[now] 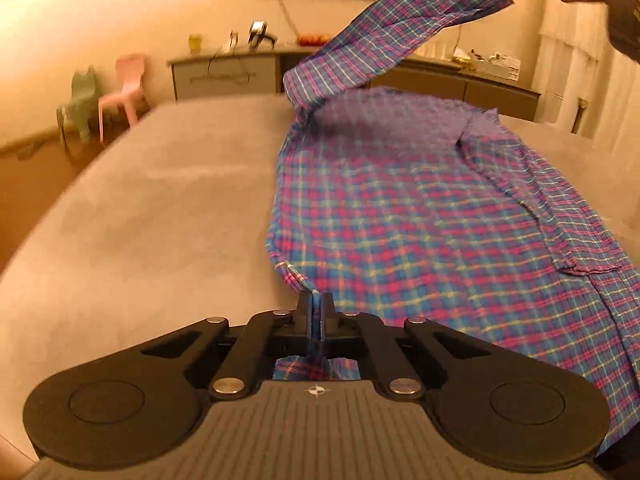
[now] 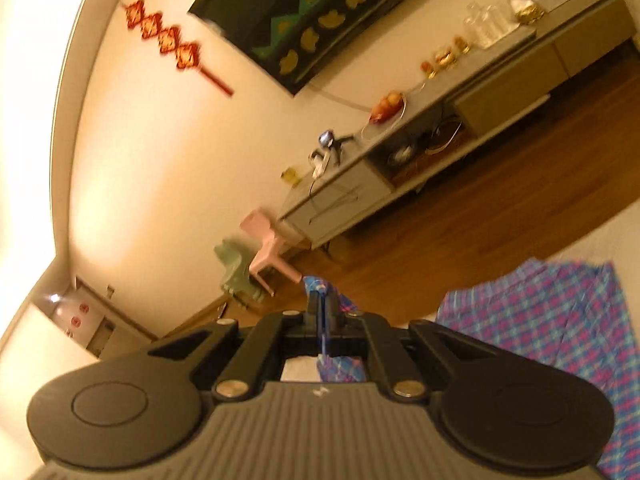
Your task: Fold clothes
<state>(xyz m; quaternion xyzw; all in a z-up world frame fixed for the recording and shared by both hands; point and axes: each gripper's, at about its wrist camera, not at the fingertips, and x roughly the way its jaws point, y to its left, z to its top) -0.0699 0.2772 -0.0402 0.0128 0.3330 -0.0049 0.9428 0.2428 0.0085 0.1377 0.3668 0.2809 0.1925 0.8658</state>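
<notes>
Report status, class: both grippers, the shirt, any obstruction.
Left gripper shut on plaid shirt hem. Right gripper shut on its sleeve, lifted high. Shirt body flat on grey surface. Nothing in the way.

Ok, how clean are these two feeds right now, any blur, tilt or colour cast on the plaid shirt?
Left wrist view: warm orange cast, fisheye bending, plaid shirt softly blurred, sharp only near the left gripper. Right wrist view: strongly tilted, motion-smeared, glare at the left edge; cloth in the right gripper blurred.
</notes>
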